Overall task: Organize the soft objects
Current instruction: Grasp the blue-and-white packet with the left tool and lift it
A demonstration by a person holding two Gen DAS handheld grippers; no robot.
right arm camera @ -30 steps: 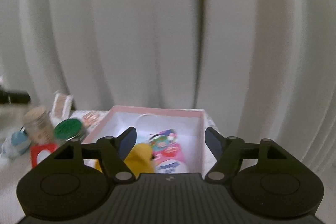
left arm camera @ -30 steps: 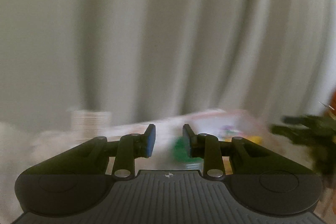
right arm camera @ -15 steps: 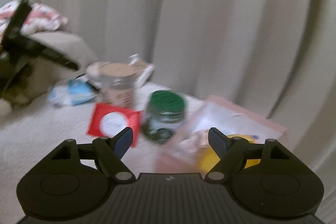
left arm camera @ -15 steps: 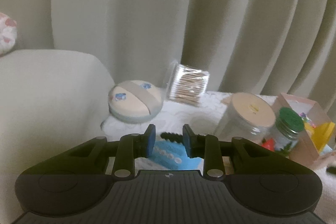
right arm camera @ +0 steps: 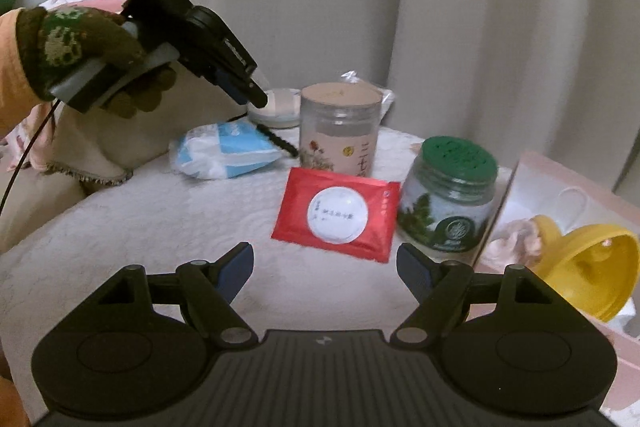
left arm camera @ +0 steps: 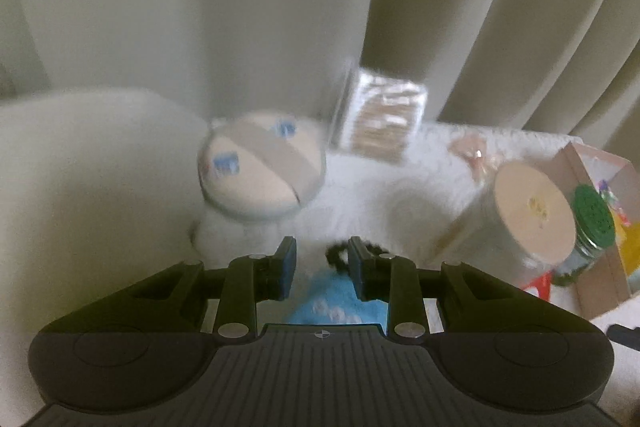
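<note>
2 grippers: both are seen above a counter (right arm camera: 168, 227) covered with a white quilted cloth.
Left gripper (left arm camera: 322, 263): held by a gloved hand (right arm camera: 86, 55) and angled downward over the counter's far left part; its fingers (left arm camera: 286, 269) are set a narrow gap apart, and nothing is pressed between them.
Right gripper (right arm camera: 324, 263): held over the near edge; its fingers (right arm camera: 236, 267) are spread wide with nothing between them, having just been opening.
Blue and white soft pack (right arm camera: 226, 149): laid at the far left of the counter, below the left gripper's tips, not touched by them.
Black hair tie (right arm camera: 280, 143): laid just beside the soft pack's right end.
Red sachet (right arm camera: 336, 213): laid flat near the middle, ahead of the right gripper.
Tall jar (right arm camera: 340, 129): stood upright behind the sachet.
Green-lidded jar (right arm camera: 450, 195): stood just right of the sachet, beside the pink box (right arm camera: 568, 183).
Pink box: set at the right edge, open, with a yellow plastic piece (right arm camera: 588, 271) inside.
Round white pad case (left arm camera: 260, 167): set at the far edge, with a clear pack of cotton swabs (left arm camera: 380, 117) to its right.
</note>
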